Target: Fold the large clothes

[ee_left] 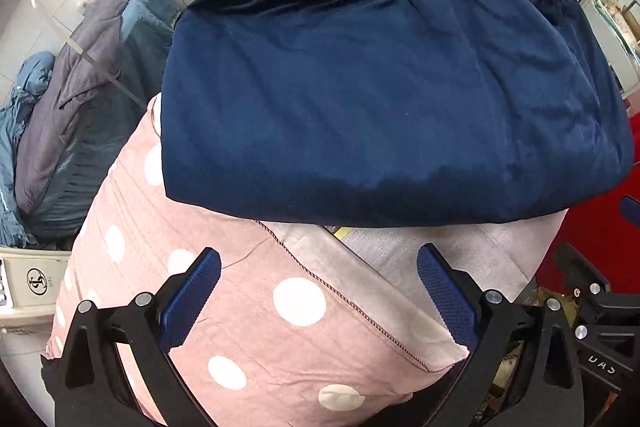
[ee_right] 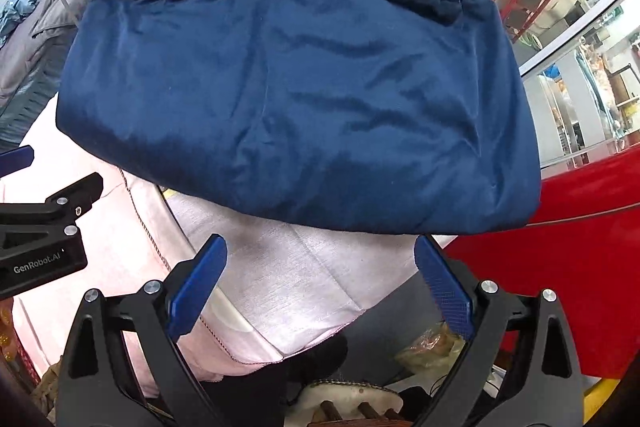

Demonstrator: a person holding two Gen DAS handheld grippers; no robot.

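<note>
Both tongs gape wide, empty: left (ee_left: 318, 291) and right (ee_right: 320, 275) just short of the folded navy garment (ee_right: 296, 87) on the pink cloth (ee_left: 240, 307)

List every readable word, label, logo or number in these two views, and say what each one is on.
"GenRobot.AI": white print on the black body of the left tool, seen in the right wrist view.
Mirrored letters, roughly "CAU": on the black body of the right tool, not reliably readable.
Round black monogram logo: on the cream plastic box; its letters and the small print beside it are too small to read.
</note>
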